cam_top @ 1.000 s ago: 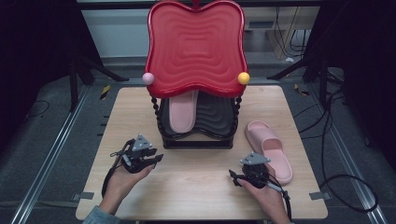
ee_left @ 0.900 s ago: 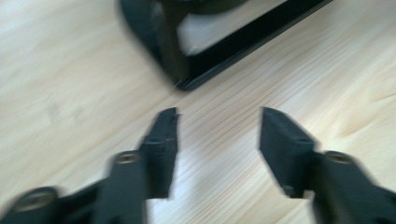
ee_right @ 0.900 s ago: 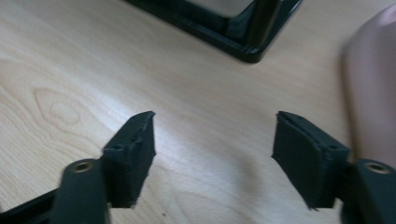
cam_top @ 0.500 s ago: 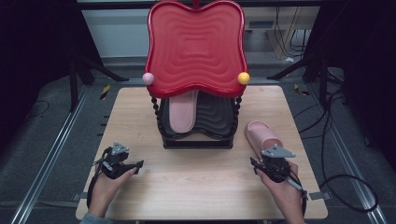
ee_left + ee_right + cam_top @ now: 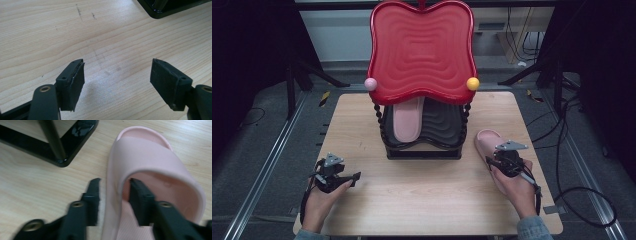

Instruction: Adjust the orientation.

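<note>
A pink slipper (image 5: 486, 141) lies on the wooden table right of the rack; its twin (image 5: 407, 122) rests on the rack's black lower shelf (image 5: 444, 122). My right gripper (image 5: 490, 161) is at the table slipper's near left side. In the right gripper view its jaws (image 5: 115, 183) straddle the slipper (image 5: 150, 152) side wall, one outside and one inside under the strap. They have just been closing, and a thin gap still shows at the outer pad. My left gripper (image 5: 355, 178) hovers low over bare table at the near left. Its jaws (image 5: 117, 72), opened wider a moment ago, hold nothing.
The rack has a wavy red top tray (image 5: 422, 50) with a pink ball (image 5: 370, 83) and a yellow ball (image 5: 472, 83) at its corners. Its black base (image 5: 75, 135) stands just left of the slipper. Cables trail on the floor at the right (image 5: 562, 165).
My left hand moved left and down toward the table's near-left corner and opened wider. My right hand moved right and forward onto the pink slipper, jaws narrowing around its side.
</note>
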The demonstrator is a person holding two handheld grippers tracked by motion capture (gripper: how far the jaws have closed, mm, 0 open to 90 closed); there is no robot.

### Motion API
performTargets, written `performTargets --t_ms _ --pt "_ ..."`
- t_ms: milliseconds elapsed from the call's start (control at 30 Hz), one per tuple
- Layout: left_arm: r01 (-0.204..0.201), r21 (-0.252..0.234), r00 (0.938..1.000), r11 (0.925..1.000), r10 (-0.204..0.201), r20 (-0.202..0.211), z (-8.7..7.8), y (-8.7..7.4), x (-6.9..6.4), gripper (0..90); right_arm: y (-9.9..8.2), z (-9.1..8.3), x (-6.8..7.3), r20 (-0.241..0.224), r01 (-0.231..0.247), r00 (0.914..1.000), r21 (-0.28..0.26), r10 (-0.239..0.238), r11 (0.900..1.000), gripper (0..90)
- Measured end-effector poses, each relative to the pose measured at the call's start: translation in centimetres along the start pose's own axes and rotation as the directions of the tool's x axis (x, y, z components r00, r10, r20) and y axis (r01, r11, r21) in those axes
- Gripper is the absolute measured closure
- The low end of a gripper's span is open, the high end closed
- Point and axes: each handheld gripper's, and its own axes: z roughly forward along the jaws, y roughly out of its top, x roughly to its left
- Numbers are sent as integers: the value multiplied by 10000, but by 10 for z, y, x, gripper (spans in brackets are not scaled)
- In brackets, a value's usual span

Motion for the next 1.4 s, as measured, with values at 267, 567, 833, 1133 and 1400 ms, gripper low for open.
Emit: performTargets --t_ms 267,567,833,1133,1400 --pt "90 -126 9999 9999 -90 -49 -4 0 2 275 -8 -21 -3 -302 14 9995 -29 -15 10000 845" --pt "-31 -55 10000 10000 31 -45 -3 1 -1 280 -29 -80 38 -1441 1219 9822 4 -1206 9925 844" --pt "-53 -70 10000 10000 53 -2 -3 1 -1 284 -16 -78 114 -2870 2746 9191 -250 -2700 9612 845" --pt "50 -98 10000 9999 -50 9 -3 -1 3 286 6 -29 187 -4031 3580 8495 -332 -3403 9331 844" --pt "87 -157 10000 9998 -87 4 -5 0 4 286 4 -39 179 -4196 3652 8359 -559 -3538 9292 671"
